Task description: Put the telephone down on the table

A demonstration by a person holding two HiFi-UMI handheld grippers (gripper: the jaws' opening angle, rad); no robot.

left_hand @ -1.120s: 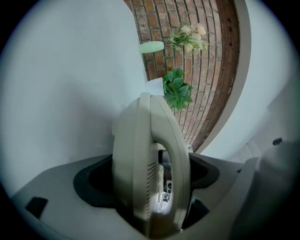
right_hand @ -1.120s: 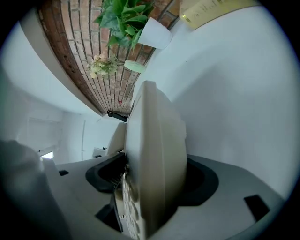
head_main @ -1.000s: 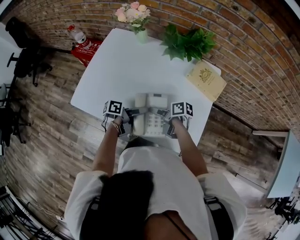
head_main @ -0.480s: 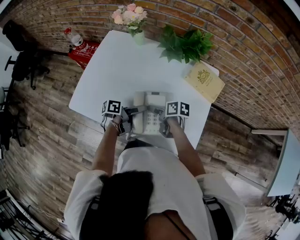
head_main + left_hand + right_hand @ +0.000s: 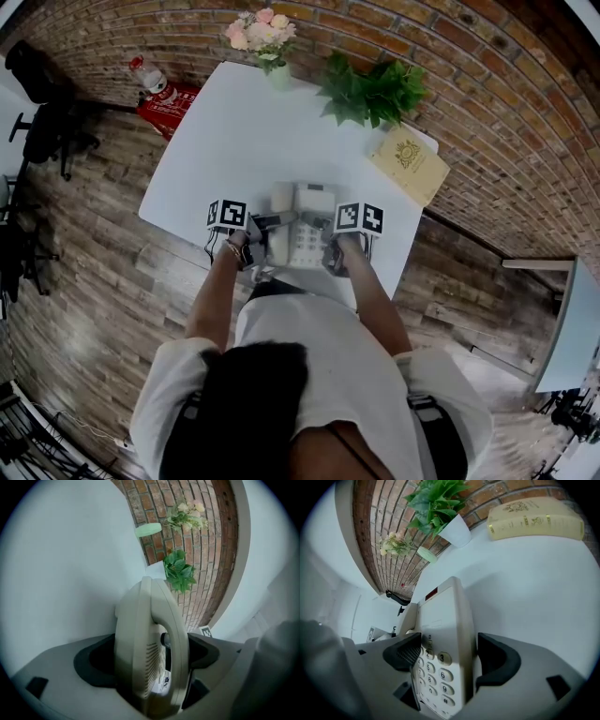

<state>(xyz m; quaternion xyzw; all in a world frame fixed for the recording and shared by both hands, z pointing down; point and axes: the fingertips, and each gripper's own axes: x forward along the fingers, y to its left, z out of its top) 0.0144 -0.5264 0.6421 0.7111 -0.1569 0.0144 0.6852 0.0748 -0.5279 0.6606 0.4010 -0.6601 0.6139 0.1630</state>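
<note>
Since the phone (image 5: 302, 234) rests on the table's (image 5: 244, 131) near edge, we pull the right claw (image 5: 445, 663), just opened around the keypad (image 5: 435, 670), straight back, then loosen the left claw (image 5: 150, 667) gripping the handset (image 5: 145, 634).

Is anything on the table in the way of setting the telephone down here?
Nothing visible does. The table is bare around the telephone; the book, potted plant and flower vase stand apart along the far edge. The right gripper has just been opening its jaws, with the telephone between them.
</note>
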